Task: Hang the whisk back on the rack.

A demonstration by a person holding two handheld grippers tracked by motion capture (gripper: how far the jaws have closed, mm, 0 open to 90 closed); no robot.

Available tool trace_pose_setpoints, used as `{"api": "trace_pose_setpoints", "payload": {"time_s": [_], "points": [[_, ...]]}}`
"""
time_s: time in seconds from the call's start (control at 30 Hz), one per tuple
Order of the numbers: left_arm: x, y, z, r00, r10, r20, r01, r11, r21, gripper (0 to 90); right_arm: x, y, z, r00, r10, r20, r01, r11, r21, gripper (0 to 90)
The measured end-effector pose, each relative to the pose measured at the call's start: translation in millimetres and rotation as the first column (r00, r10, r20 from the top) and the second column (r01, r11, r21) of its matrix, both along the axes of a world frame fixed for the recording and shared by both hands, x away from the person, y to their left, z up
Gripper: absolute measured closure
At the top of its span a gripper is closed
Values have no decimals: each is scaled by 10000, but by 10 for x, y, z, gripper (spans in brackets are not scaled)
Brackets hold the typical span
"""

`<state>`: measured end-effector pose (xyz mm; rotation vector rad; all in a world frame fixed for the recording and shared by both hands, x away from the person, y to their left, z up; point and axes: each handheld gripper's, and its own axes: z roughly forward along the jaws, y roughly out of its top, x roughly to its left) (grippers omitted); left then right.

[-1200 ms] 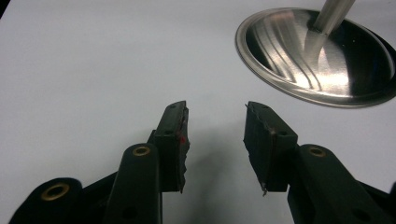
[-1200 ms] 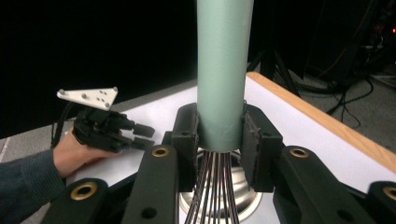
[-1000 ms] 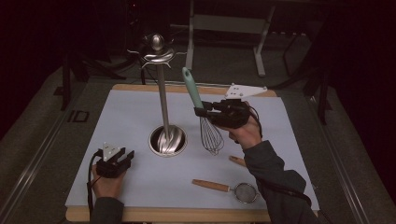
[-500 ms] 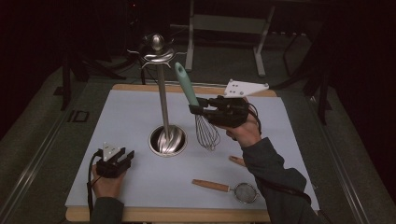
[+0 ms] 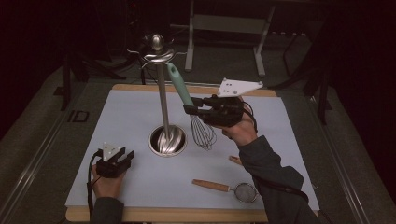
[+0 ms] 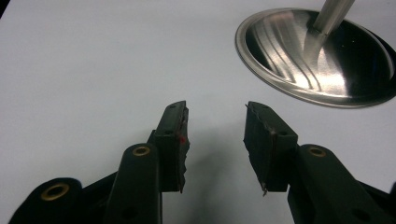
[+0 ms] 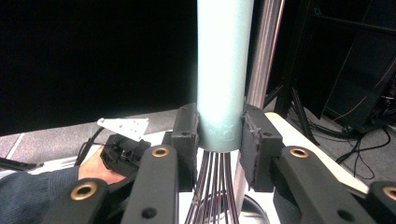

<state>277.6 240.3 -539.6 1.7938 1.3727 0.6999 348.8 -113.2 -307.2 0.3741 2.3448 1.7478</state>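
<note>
Teal-handled whisk (image 5: 196, 116), tilted, wires down

Your left tongs (image 6: 215, 140) have two black arms with thick, rectangular black pads (image 6: 175, 140) at the tips; the pad faces look worn and ragged, and one carries a small red speck. Brass-coloured rivets sit in the arm joints. From above, your left tongs (image 5: 113, 161) are a black block topped by a small pale plate, with a black cable (image 5: 89, 179) looping back along your wrist. Your right tongs (image 5: 190, 110) are black too, carrying a pale grey three-cornered plate (image 5: 238, 87) dotted with small holes, and a black cable curls behind the hand. You wear dark blue-grey long sleeves (image 5: 268, 172) on both arms.
</note>
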Motion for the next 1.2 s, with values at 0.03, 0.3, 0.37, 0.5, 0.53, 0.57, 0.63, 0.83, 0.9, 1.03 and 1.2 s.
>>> {"api": "trace_pose_setpoints", "payload": {"time_s": [0.03,0.3,0.37,0.5,0.53,0.57,0.63,0.83,0.9,1.03,1.2], "points": [[0,0,0,10000,-3,2,3,10000,3,595,13,10,-6,10000,-2,-34,2,10000,10,693],[0,-1,0,10000,-4,1,4,10000,0,595,86,36,-41,9997,-86,-224,86,10000,-3,693],[0,-1,0,10000,-4,-2,4,10000,2,595,98,51,-46,9997,-71,-242,71,10000,5,693],[0,0,0,10000,-2,-2,2,10000,-4,595,111,75,-50,9995,-70,-302,70,10000,23,693],[0,1,0,10000,-5,0,5,10000,-2,595,128,92,-59,9994,-53,-334,55,10000,68,693],[1,0,0,10000,-2,-2,2,10000,-7,595,138,101,-66,9994,-38,-337,41,10000,73,693],[0,1,0,10000,-6,-8,6,10000,-12,595,152,122,-83,9991,-8,-418,12,10000,94,692],[0,0,0,10000,-12,-2,12,10000,-16,595,187,195,-102,9987,-39,-501,38,10000,-13,690],[0,1,0,10000,-17,-6,17,10000,-12,595,197,212,-104,9986,-73,-522,69,10000,-66,690],[0,0,0,10000,-14,5,14,10000,-19,595,216,239,-112,9983,-77,-574,70,9999,-113,685],[-1,-1,0,10000,-27,6,27,10000,-16,595,235,243,-120,9973,-109,-732,102,9999,-103,677]]}}
